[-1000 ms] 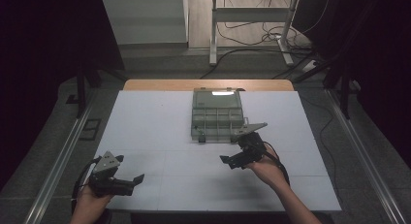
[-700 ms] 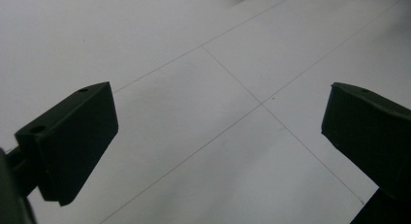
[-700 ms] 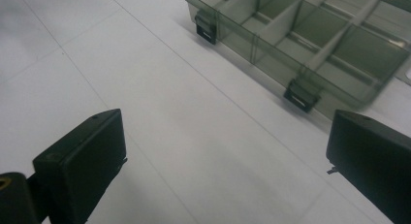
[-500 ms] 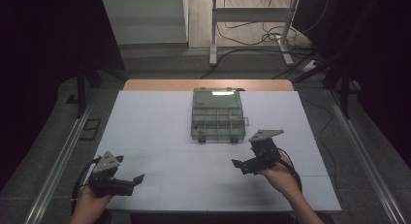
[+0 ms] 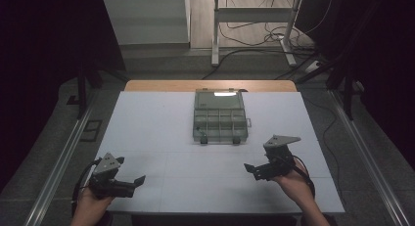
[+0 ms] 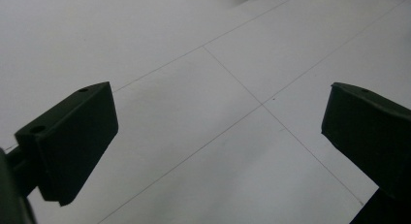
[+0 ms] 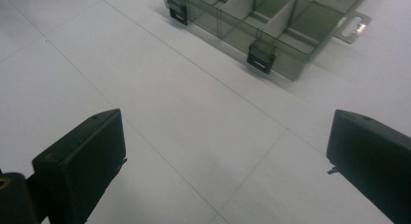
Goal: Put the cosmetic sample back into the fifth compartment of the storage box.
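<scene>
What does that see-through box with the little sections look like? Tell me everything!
The compartment box is smoky, see-through grey-green plastic, rectangular, lying flat on the white table toward its far middle. Dividers split it into small compartments. Two dark latches sit on its near edge, and a hanging tab sticks out one side. No hand-held gripper touches it.

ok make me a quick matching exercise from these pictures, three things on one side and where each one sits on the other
Things:
1. left gripper
2. right gripper
3. compartment box

Places or states:
A. far middle of the white table, lid open, dark latches facing the person
B. near left corner, jaws open, nothing held
C. near right of the table, just in front of the box, jaws open

Pairs: 1-B, 2-C, 3-A
</scene>
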